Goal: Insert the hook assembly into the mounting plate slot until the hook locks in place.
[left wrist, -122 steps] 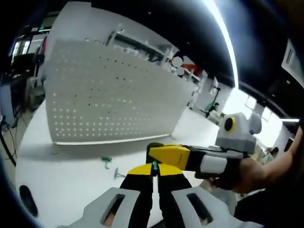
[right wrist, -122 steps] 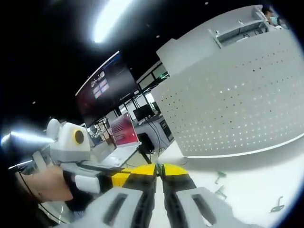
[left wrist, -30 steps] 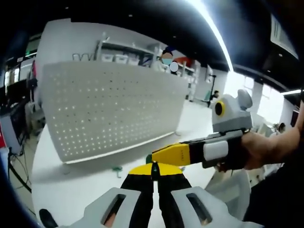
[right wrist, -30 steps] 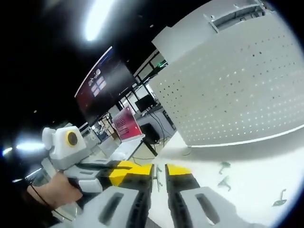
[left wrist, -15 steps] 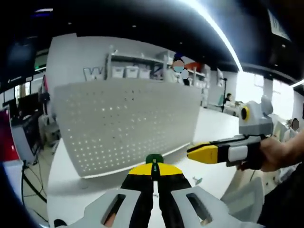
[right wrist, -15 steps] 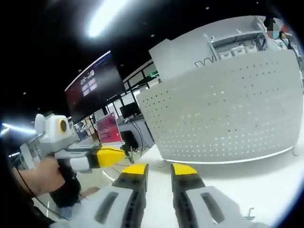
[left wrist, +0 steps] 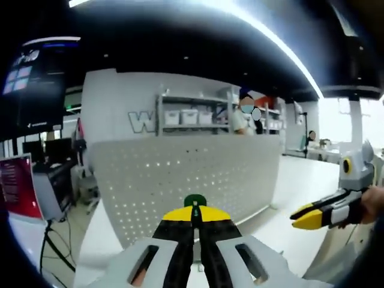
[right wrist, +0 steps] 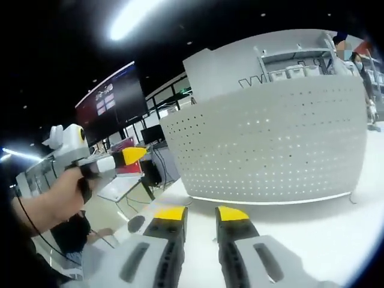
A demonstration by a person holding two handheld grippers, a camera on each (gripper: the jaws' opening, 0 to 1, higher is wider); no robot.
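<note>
The left gripper [left wrist: 193, 211] pinched the green hook assembly [left wrist: 194, 201] before the perforated mounting plate [left wrist: 192, 180] — insertion pending, needing alignment with a slot — while the right gripper [right wrist: 197, 215] stood parted, empty.

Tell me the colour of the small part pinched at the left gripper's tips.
Green, the hook assembly held between the yellow-tipped fingers; clearest in the left gripper view.

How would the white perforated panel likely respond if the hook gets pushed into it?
The perforated panel stands upright on the white table, so a push may tip or slide it. It looks thin, so it could flex.
</note>
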